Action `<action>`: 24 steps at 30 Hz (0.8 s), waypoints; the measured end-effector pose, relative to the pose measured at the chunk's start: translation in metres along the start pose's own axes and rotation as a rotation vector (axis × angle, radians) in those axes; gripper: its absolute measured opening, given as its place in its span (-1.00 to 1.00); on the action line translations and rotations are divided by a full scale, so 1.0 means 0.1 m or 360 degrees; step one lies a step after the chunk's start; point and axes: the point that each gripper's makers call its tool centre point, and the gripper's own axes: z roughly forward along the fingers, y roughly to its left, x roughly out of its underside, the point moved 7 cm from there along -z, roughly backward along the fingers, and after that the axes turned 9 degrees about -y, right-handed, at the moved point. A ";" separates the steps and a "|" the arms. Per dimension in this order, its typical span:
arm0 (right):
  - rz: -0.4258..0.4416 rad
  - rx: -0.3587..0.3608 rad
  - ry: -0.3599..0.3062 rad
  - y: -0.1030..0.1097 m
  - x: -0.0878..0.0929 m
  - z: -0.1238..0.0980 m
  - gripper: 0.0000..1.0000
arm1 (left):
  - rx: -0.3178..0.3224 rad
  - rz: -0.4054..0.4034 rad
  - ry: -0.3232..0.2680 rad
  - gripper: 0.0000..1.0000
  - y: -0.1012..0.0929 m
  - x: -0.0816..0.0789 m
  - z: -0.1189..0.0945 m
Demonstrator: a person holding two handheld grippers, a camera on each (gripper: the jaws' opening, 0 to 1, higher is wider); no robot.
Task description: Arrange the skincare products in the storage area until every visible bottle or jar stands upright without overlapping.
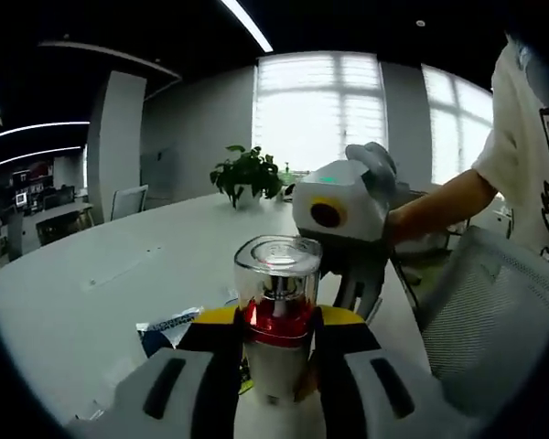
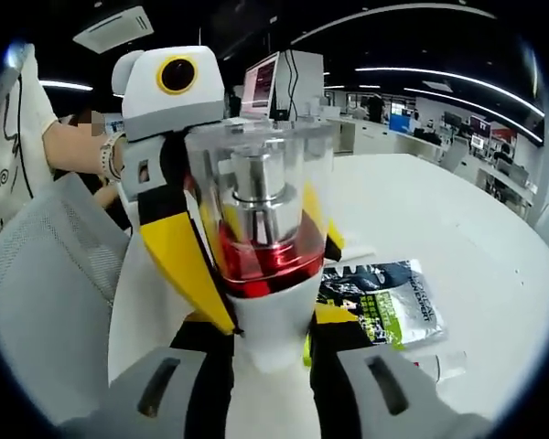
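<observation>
Your left gripper (image 1: 276,352) has both jaws closed against a bottle (image 1: 276,315) with a clear cap, red band and white body, held upright above the white table (image 1: 119,274). Your right gripper (image 2: 267,357) grips the same bottle (image 2: 261,247) from the opposite side. A printed sachet (image 2: 384,297) lies flat on the table just beside it. The room is an open office with bright windows (image 1: 320,105), a potted plant (image 1: 247,174) and a mesh chair (image 1: 489,311).
</observation>
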 end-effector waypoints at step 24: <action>0.0017 0.0215 0.0024 0.11 0.17 -0.07 -0.34 | 0.0025 0.0073 0.0003 -0.51 -0.12 0.05 -0.12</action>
